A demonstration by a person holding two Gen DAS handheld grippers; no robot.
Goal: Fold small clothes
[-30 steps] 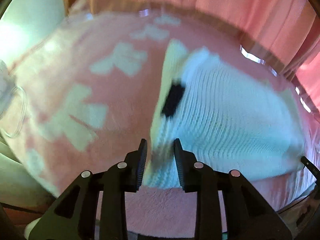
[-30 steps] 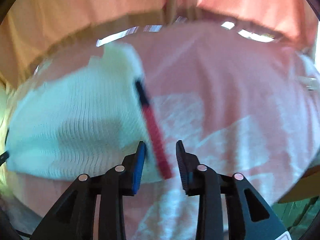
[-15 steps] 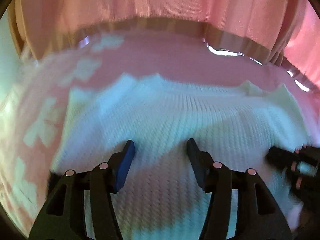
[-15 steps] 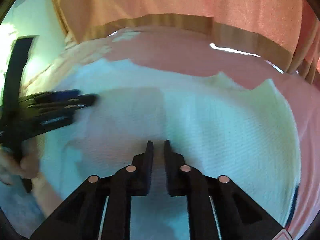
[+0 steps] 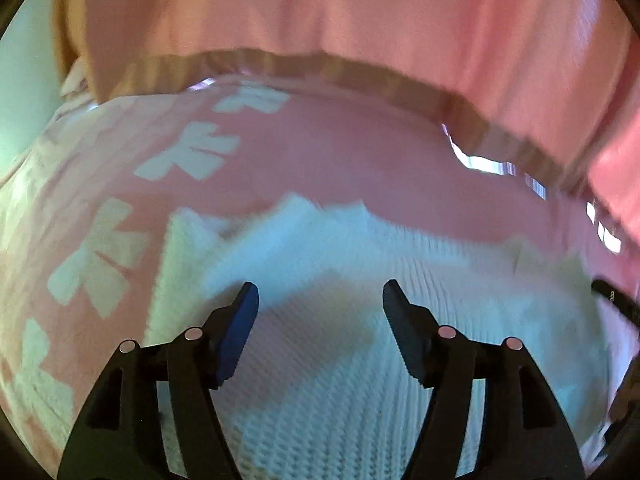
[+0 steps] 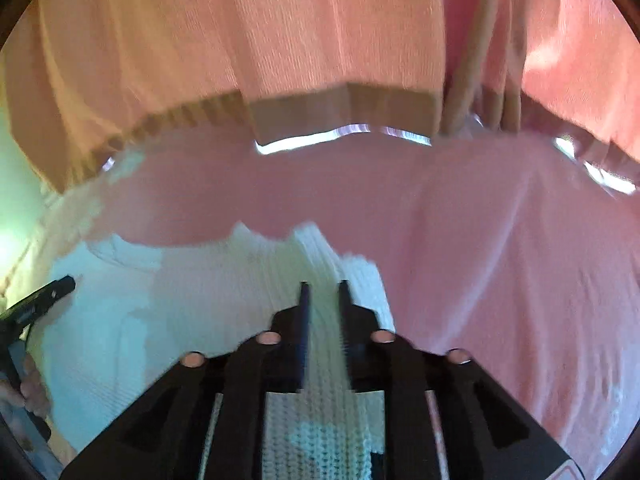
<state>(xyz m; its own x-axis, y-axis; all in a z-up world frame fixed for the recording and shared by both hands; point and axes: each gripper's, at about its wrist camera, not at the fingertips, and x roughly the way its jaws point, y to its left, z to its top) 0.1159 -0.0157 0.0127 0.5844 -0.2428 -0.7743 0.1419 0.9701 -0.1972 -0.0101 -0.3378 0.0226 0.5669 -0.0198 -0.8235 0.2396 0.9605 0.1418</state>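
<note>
A white knitted garment (image 5: 320, 360) lies on a pink blanket (image 5: 340, 152) with white bow shapes. My left gripper (image 5: 320, 296) is open and hovers low over the knit, with nothing between its fingers. In the right wrist view the same knit (image 6: 160, 312) spreads to the left. My right gripper (image 6: 323, 292) is shut on a raised fold of the knit, which runs between its fingers toward the camera. The tip of the left gripper (image 6: 44, 300) shows at the left edge of the right wrist view.
Pink curtains (image 6: 280, 40) with a tan hem hang behind the far edge of the blanket. Bright gaps show under the hem (image 5: 484, 162). The right gripper's tip (image 5: 616, 300) pokes in at the right edge of the left wrist view.
My left gripper has opened wider over the knit. My right gripper has closed on a fold at the knit's right side and moved to that edge.
</note>
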